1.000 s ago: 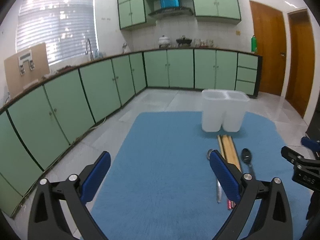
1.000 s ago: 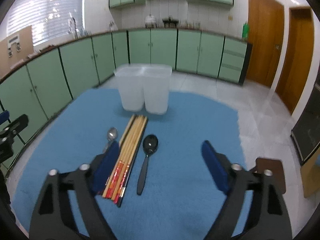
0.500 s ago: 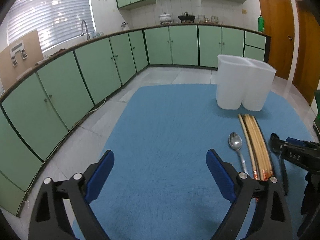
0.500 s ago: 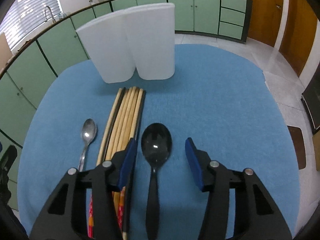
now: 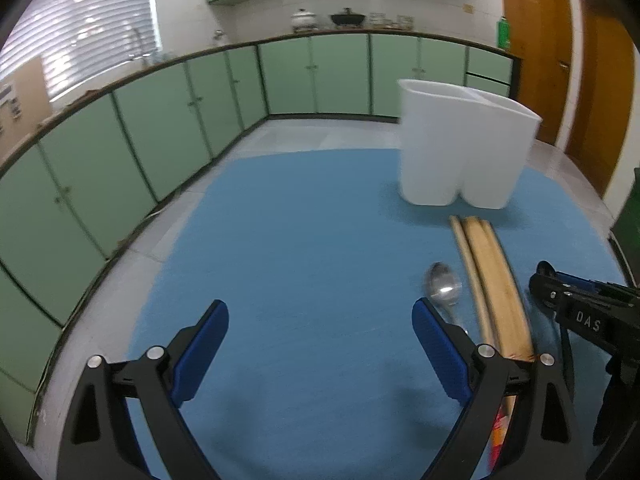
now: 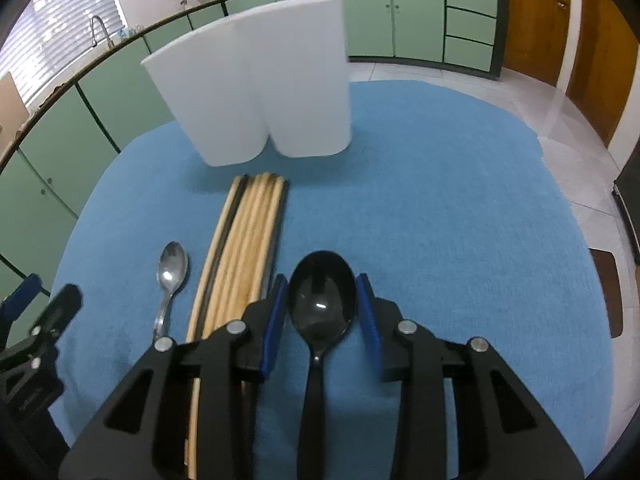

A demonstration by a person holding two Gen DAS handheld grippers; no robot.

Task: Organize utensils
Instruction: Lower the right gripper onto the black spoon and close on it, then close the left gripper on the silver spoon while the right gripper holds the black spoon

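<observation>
A black spoon (image 6: 322, 304) lies on the blue mat (image 6: 440, 220). My right gripper (image 6: 323, 294) straddles its bowl, jaws open and narrowed around it without touching. Several wooden chopsticks (image 6: 248, 240) lie left of the spoon, and a metal spoon (image 6: 172, 270) lies further left. A white two-compartment holder (image 6: 256, 80) stands beyond them. My left gripper (image 5: 320, 320) is open and empty above the mat, left of the metal spoon (image 5: 443, 288) and chopsticks (image 5: 492, 276). The holder (image 5: 460, 144) and my right gripper's body (image 5: 584, 316) show in the left wrist view.
Green kitchen cabinets (image 5: 160, 128) curve around the back and left. Wooden doors (image 5: 536, 40) stand at the right. A tiled floor (image 6: 560, 128) surrounds the mat. A dark object (image 6: 606, 292) lies beyond the mat's right edge.
My right gripper has dropped down over the black spoon and narrowed its jaws around the bowl. My left gripper has lowered and tilted toward the mat.
</observation>
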